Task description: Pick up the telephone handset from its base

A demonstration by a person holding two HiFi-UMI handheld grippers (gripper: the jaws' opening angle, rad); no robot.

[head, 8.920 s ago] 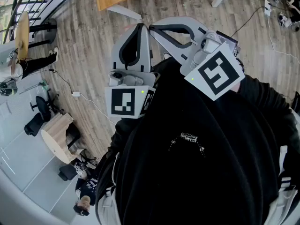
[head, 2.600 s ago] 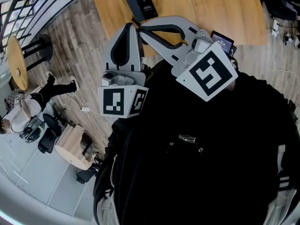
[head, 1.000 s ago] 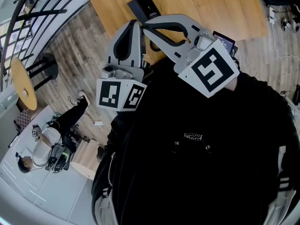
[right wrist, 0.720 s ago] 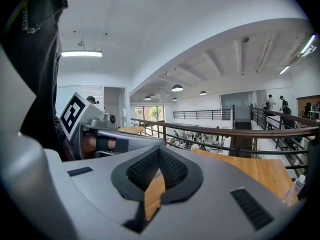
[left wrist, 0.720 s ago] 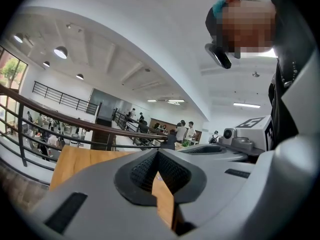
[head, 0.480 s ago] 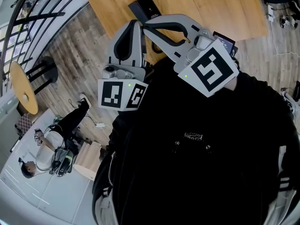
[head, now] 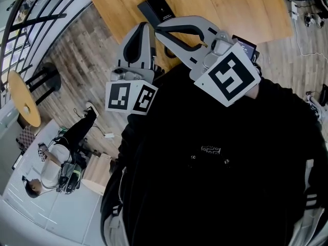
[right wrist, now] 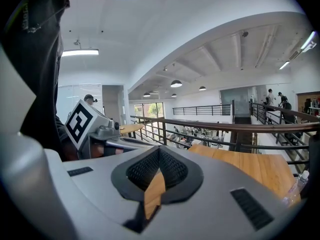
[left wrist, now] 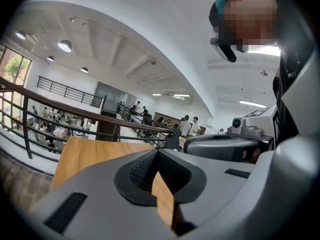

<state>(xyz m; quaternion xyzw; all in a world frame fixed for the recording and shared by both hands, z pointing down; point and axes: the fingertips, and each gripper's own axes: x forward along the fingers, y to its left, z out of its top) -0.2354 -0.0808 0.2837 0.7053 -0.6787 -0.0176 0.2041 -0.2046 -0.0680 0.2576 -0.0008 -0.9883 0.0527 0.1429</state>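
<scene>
On the wooden table (head: pixel 225 6), a black flat telephone unit (head: pixel 155 8) lies near the front left corner; its handset cannot be told apart from the base. My left gripper (head: pixel 143 31) is shut and empty, its tip just short of the black unit. My right gripper (head: pixel 159 28) is beside it, also shut and empty, reaching over the table edge. In the left gripper view the left gripper (left wrist: pixel 158 152) has its pads pressed together above the tabletop (left wrist: pixel 90 154). The right gripper (right wrist: pixel 159 151) looks the same in its own view. The telephone is in neither gripper view.
A small dark device with a screen (head: pixel 245 44) sits at the table's front edge behind the right marker cube (head: pixel 231 76). A black railing (head: pixel 41 14) runs left of the table, with a lower floor, a round table (head: pixel 23 99) and people beyond it.
Since the earliest frames the table and black telephone have come under both grippers. Over the last second the left gripper shifted slightly towards the table; the right one held still.
</scene>
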